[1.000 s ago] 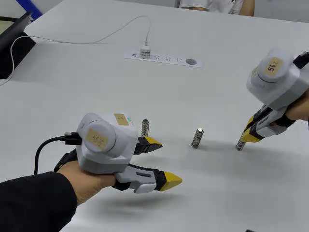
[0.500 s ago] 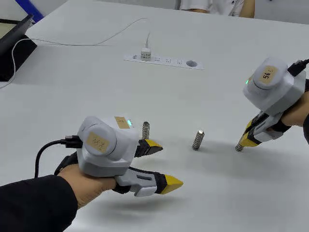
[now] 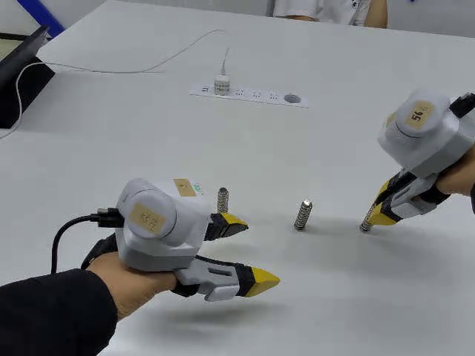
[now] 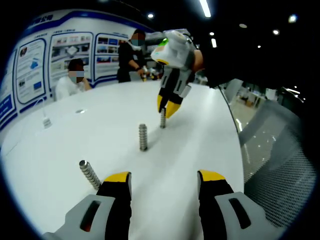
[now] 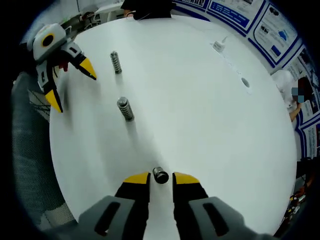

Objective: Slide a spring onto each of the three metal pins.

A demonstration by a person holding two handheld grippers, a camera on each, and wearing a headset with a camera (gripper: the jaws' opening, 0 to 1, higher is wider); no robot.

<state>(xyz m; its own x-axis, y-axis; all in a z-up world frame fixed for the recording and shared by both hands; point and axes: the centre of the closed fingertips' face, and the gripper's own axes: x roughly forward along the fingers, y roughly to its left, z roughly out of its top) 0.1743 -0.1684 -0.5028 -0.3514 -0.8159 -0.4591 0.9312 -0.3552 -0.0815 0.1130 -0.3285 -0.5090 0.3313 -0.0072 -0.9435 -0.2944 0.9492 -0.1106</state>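
Your left gripper point(image 3: 249, 251) hovers by the near edge of the counter point(image 3: 148, 133). Its fingers point(image 4: 117, 180) are spread wide, with nothing between them. Just past its far finger stands the left pin point(image 3: 222, 199) with a spring point(image 3: 223, 196) coiled round it. In the left gripper view that pin leans close beside the left finger.

The middle pin point(image 3: 302, 214) is further toward the right edge, slightly tilted, with a spring on it too. The right pin point(image 3: 366, 219), also sprung, is the one nearest the right edge. Your right gripper point(image 3: 377, 215) comes down on it from above. Its fingers point(image 5: 137, 180) are only narrowly apart, with the pin top between the tips. You cannot tell whether they pinch it or just bracket it.

Toward the far edge lies a power strip point(image 3: 252, 93) with a plug point(image 3: 223, 80) in it. Its cable point(image 3: 111, 71) trails toward the left edge, where a dark screen point(image 3: 18, 70) sits. A person point(image 3: 326, 7) is at the far edge.
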